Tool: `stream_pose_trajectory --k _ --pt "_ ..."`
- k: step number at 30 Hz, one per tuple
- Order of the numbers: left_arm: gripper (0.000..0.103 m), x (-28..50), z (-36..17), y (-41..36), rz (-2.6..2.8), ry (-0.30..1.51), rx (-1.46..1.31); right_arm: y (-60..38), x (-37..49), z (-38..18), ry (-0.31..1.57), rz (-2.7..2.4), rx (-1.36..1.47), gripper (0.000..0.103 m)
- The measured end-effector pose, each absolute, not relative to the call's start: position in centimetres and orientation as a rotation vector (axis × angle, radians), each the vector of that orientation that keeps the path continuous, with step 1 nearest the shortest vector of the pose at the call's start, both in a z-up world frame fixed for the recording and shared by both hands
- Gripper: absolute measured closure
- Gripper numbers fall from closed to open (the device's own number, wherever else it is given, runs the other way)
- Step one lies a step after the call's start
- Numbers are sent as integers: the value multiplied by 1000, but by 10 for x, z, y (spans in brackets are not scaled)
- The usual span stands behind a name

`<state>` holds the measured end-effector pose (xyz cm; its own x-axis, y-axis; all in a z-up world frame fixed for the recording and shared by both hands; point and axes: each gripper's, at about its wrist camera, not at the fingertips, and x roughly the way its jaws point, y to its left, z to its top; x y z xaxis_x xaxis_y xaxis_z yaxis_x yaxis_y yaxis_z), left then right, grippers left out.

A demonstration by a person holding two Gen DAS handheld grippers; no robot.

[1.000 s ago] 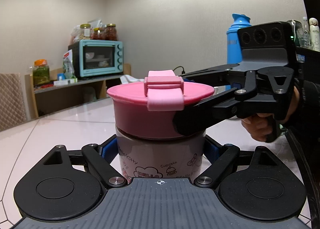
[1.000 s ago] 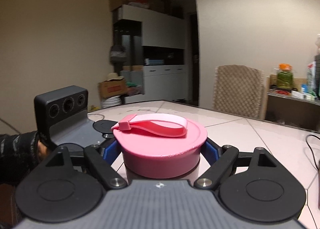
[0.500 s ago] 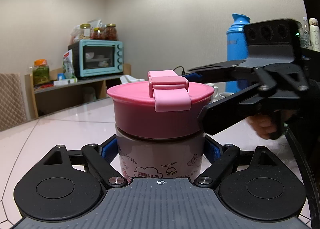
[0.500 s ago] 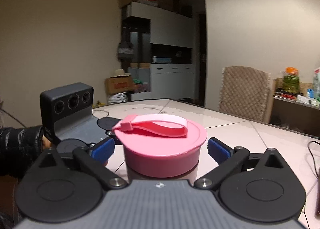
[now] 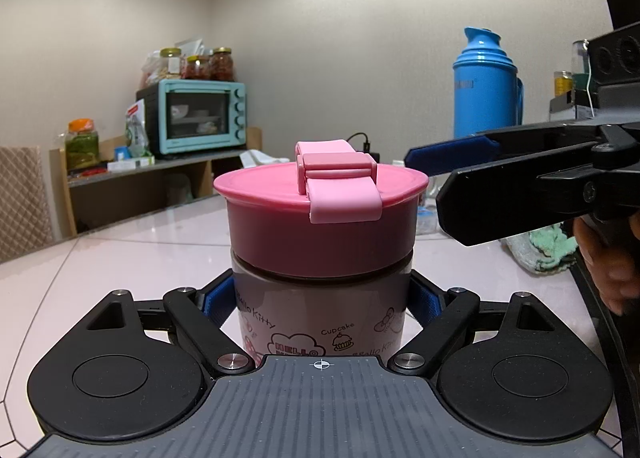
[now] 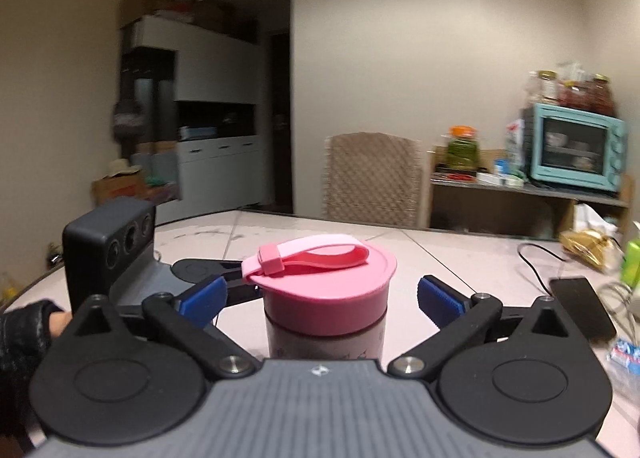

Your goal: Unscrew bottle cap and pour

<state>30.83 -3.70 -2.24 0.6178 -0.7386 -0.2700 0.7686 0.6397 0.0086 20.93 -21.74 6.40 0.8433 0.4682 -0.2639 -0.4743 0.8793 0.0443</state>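
A printed bottle [image 5: 320,322] with a wide pink screw cap [image 5: 320,226] stands on the pale table [image 5: 120,258]. A lighter pink strap lies across the cap. My left gripper [image 5: 322,300] is shut on the bottle's body just below the cap, blue pads against both sides. My right gripper [image 6: 320,294] is level with the cap and its jaws are opening. The cap [image 6: 324,282] sits between its blue pads [image 6: 202,296] with a clear gap on each side. In the left wrist view the right gripper [image 5: 440,178] reaches in from the right, beside the cap.
A blue thermos [image 5: 486,90] and a green cloth [image 5: 548,246] sit at the right. A teal oven [image 5: 196,118] with jars on top stands on a shelf behind. A chair [image 6: 372,178], a dark phone [image 6: 580,306] and a cable [image 6: 536,266] lie beyond the bottle.
My right gripper was shut on the pink cap; it has let go, spread its jaws and drawn back to the right of the cap. The left gripper has kept its hold.
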Motion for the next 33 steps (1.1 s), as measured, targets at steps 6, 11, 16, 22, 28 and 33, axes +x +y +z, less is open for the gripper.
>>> stream_pose_trajectory --k 6,11,16,22,28,33 --pt "13 309 -22 -36 -870 252 128 -204 208 55 267 410 -23 0" --pt "13 308 -22 -37 -870 252 128 -197 214 52 277 381 -19 1" --pt "13 308 -22 -37 -870 252 128 -194 221 49 292 364 -14 2" --pt "13 308 -22 -36 -870 252 128 -189 227 46 305 349 -4 6" --pt "13 308 -22 -36 -870 251 128 -185 229 45 306 326 -3 7" --pt "13 308 -22 -36 -870 251 128 -182 231 45 307 310 -7 8"
